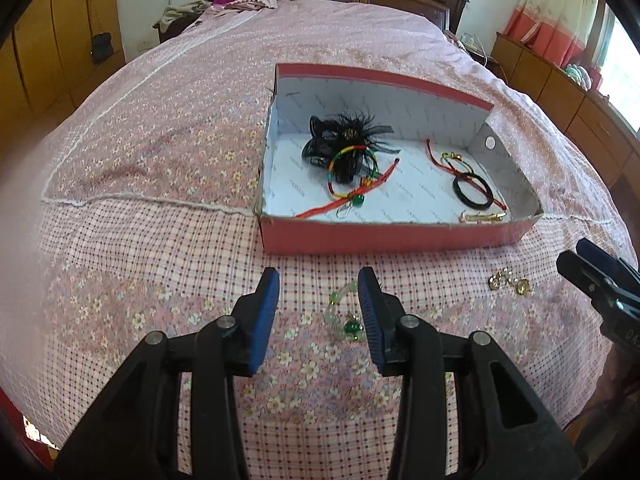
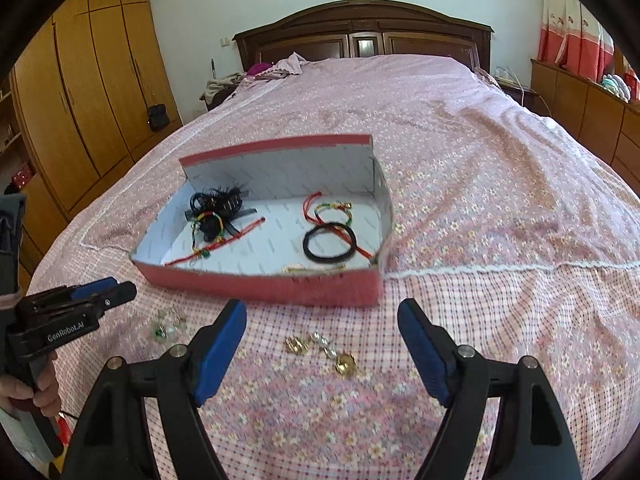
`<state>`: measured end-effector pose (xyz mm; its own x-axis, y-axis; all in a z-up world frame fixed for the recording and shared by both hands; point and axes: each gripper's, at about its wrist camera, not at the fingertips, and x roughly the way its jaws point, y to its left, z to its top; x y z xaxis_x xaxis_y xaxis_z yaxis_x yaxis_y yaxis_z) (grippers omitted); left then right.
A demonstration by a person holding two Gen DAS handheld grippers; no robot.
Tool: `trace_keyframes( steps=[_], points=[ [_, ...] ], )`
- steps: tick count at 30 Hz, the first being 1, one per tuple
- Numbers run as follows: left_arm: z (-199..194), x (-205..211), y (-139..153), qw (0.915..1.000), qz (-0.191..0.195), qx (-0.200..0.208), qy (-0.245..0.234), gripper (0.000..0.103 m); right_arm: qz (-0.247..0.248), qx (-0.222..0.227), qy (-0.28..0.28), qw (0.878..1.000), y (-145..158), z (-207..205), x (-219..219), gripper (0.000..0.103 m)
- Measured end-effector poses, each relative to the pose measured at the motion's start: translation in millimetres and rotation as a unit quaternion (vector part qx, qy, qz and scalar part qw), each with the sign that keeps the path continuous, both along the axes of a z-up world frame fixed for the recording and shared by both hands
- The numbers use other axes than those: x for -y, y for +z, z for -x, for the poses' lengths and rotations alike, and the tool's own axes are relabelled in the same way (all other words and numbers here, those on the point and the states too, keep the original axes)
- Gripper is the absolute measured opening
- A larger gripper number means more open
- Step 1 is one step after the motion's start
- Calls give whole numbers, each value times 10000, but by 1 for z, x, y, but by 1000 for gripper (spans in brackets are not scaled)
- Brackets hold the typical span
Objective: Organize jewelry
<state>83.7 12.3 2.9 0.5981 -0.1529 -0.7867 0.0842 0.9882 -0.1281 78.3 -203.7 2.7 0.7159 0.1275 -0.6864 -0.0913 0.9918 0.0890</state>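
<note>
Pink floral bed fills the room, dark headboard at its far edge, wooden wardrobes alongside. Near the foot edge sits the red box, bangles inside. Left gripper, fingers apart, hovers over the green bead bracelet; right gripper, fingers wide apart, over gold earrings.

Location: a bedroom in a private home. The evidence is a large bed covered by a pink floral and checked cotton bedspread, with a dark carved wooden headboard against a white wall. Tall honey-coloured wooden wardrobe doors line one side; low wooden drawer cabinets line the other, below a red-and-white patterned curtain. Crumpled clothing lies at the head of the bed.
</note>
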Motion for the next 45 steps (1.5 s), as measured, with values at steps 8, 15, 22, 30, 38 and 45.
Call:
trace_keyframes(
  steps=[8, 15, 22, 30, 38, 45],
  points=[
    [1, 8, -14, 9997, -119, -67, -183, 31, 53, -118, -32, 9999, -13, 9, 3, 80],
    [-1, 14, -34, 9989, -192, -302, -294, 16, 55, -197, -35, 9998, -21, 13, 5, 80],
    [-3, 18, -42, 9987, -199, -306, -360, 9, -30, -300, -76, 9995, -30, 13, 10, 80],
    [-12, 24, -51, 9984, -263, -327, -384, 7, -89, -362, -63, 9993, -36, 14, 11, 80],
    [-11, 20, -43, 9990, -94, -218, -382, 0, -119, -394, -82, 9991, -37, 14, 13, 80],
    [4, 14, -17, 9989, 180, 62, -418, 0, -108, -395, -68, 9991, -38, 15, 12, 80]
  ],
)
